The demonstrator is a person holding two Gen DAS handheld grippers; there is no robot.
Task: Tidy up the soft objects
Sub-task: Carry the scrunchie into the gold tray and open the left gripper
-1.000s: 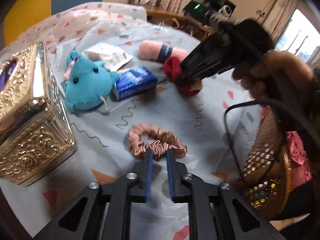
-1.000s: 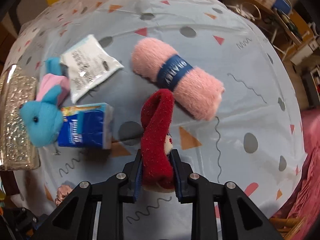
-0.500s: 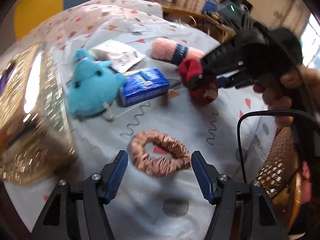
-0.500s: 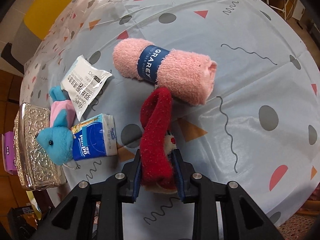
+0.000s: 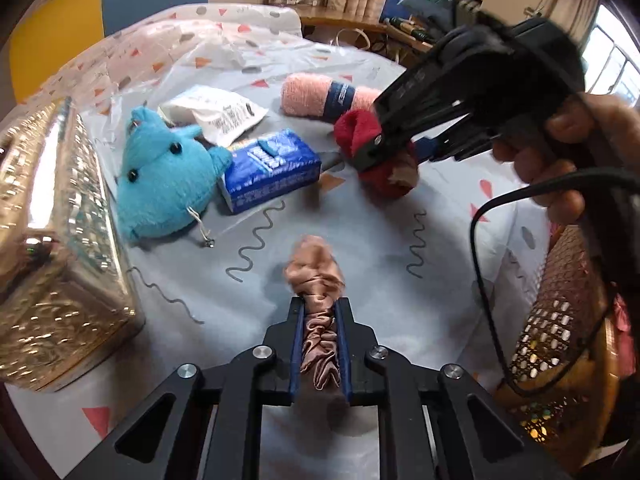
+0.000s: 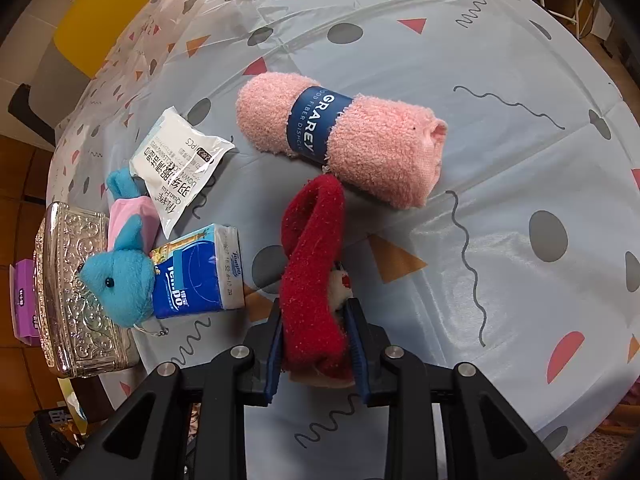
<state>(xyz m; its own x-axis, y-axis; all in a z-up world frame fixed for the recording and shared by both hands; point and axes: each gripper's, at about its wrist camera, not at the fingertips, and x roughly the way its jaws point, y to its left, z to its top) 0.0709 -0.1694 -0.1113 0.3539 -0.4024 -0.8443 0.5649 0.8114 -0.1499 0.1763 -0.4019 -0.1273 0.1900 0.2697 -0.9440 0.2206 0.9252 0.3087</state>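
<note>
Sitting at the table's left edge, an embossed gold-coloured metal box point(image 5: 52, 240) is the one container in view; its lid is on and its contents cannot be seen. A purple packet point(image 6: 24, 300) lies against its far side in the right wrist view.

Pinched between the blue pads of the left gripper point(image 5: 320, 344), a dusty-pink satin scrunchie point(image 5: 316, 280) is squeezed into a narrow crumpled bundle, its free end bulging out past the fingertips over the pale blue plastic tablecloth point(image 5: 360, 232) printed with triangles, dots and squiggles. Those jaws have just closed in on it after standing wide.

Clamped in the right gripper point(image 6: 316, 344), a dark red fuzzy sock-like cloth point(image 6: 312, 248) runs away from the fingers, a small white plush part with red marks showing beside it. Its far tip reaches the rolled pink fluffy towel point(image 6: 360, 148) wrapped in a navy paper band, which lies on the cloth. A hand point(image 5: 560, 160) holds that gripper's handle.

Left of the red cloth lie a blue pack of pocket tissues point(image 6: 196, 272), a bright blue plush animal point(image 6: 120, 280) touching both the pack and the gold box, and a white printed plastic sachet point(image 6: 180, 164) partly over the plush's pink part.
</note>
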